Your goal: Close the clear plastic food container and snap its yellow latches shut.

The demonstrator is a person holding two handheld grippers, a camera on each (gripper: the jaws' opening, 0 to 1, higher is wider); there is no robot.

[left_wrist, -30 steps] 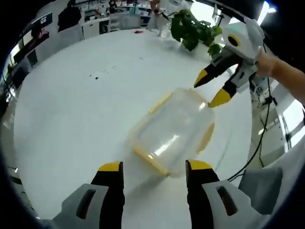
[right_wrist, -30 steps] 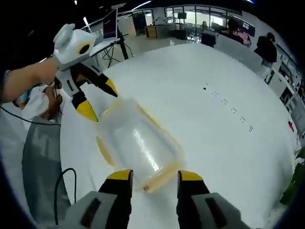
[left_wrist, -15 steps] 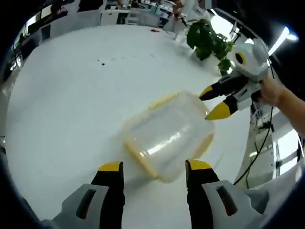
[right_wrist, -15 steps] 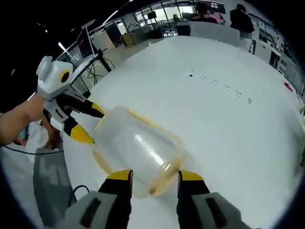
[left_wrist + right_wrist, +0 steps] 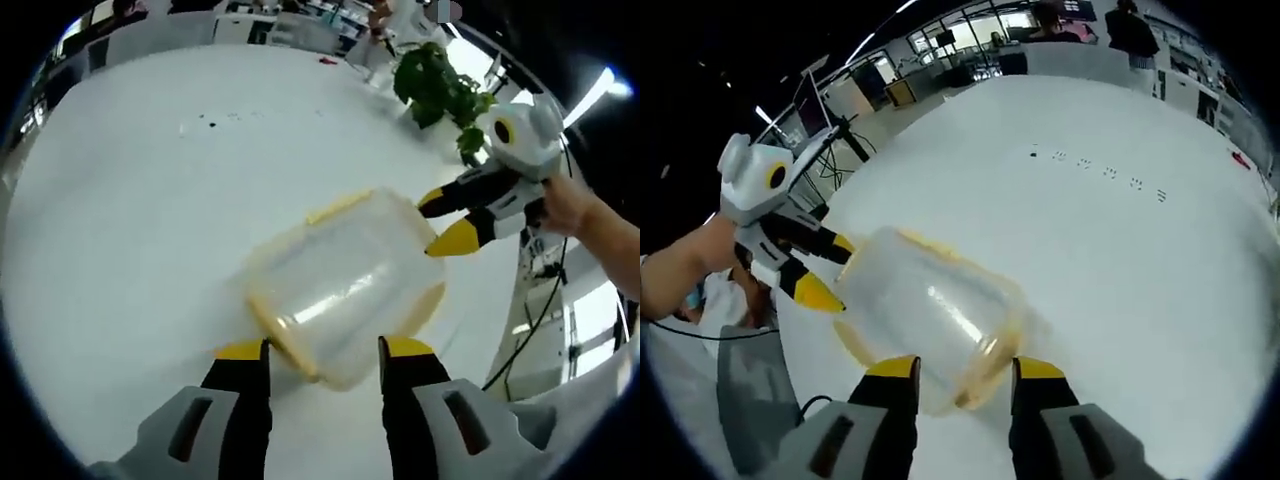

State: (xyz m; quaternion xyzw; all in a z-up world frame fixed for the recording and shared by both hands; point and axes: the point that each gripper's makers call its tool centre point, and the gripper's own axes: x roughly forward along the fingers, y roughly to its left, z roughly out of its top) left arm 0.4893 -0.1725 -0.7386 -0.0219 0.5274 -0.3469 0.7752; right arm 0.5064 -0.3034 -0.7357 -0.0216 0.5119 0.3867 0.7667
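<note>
Left gripper (image 5: 318, 350): jaws spread, tips flanking the near end of the clear plastic food container (image 5: 340, 283); contact unclear. Right gripper (image 5: 954, 368): jaws spread at its opposite end. Container lies on the white table (image 5: 150, 200), yellow latches (image 5: 335, 207) along its rim. Potted plant (image 5: 437, 88) far right.

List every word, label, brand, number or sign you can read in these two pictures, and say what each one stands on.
None can be read.
The clear plastic food container with yellow latches carries no visible label.
The small dark marks on the round white table are too small to tell whether they are writing.
The screens in the dim background are too blurred to read.
</note>
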